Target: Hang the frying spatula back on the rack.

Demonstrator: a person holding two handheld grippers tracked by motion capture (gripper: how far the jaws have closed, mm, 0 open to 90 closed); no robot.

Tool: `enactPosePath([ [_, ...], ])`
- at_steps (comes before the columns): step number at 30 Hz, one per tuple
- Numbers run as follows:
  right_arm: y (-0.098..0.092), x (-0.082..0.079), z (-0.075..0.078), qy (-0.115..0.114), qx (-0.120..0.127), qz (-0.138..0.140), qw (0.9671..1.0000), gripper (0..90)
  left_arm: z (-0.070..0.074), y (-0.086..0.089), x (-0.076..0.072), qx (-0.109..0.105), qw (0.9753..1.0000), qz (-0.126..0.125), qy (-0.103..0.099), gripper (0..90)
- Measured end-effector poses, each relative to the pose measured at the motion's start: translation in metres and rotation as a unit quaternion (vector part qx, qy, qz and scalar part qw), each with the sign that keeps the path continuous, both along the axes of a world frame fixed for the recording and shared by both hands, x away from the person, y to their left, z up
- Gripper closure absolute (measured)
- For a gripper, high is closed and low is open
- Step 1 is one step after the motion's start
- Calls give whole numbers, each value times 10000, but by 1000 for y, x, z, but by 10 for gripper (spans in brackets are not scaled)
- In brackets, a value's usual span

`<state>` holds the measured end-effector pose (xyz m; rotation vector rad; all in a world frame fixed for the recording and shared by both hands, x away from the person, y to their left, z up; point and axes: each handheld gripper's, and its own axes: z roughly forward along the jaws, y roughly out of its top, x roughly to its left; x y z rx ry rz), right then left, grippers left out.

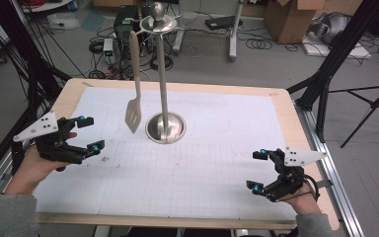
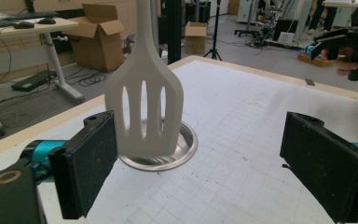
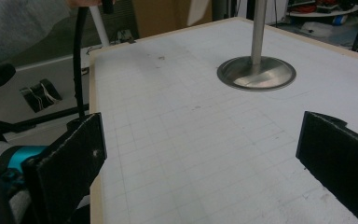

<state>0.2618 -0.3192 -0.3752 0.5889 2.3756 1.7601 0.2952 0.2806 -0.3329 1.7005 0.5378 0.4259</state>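
A steel utensil stand (image 1: 165, 84) rises from a round base (image 1: 166, 128) at the middle of the white gridded mat. A beige slotted spatula (image 1: 134, 84) hangs from the stand's top ring, blade down, just left of the pole; it looms close in the left gripper view (image 2: 145, 107), in front of the base (image 2: 182, 149). My left gripper (image 1: 90, 134) sits at the left edge of the mat, open and empty, jaws pointing toward the stand. My right gripper (image 1: 257, 170) rests near the front right corner, open and empty. The stand's base (image 3: 256, 73) lies ahead in the right gripper view.
The mat (image 1: 202, 163) lies on a wooden tabletop (image 1: 296, 128). Tripod legs and black frame struts stand beside the table on both sides. Cables, cardboard boxes and desks crowd the floor beyond the far edge.
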Motion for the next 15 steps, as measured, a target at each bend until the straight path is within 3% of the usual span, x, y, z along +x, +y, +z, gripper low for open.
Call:
enactPosePath([
  [15, 0, 1, 0, -10, 7, -27, 10000, 5, -18, 4, -5, -36, 10000, 74, 35, 118],
])
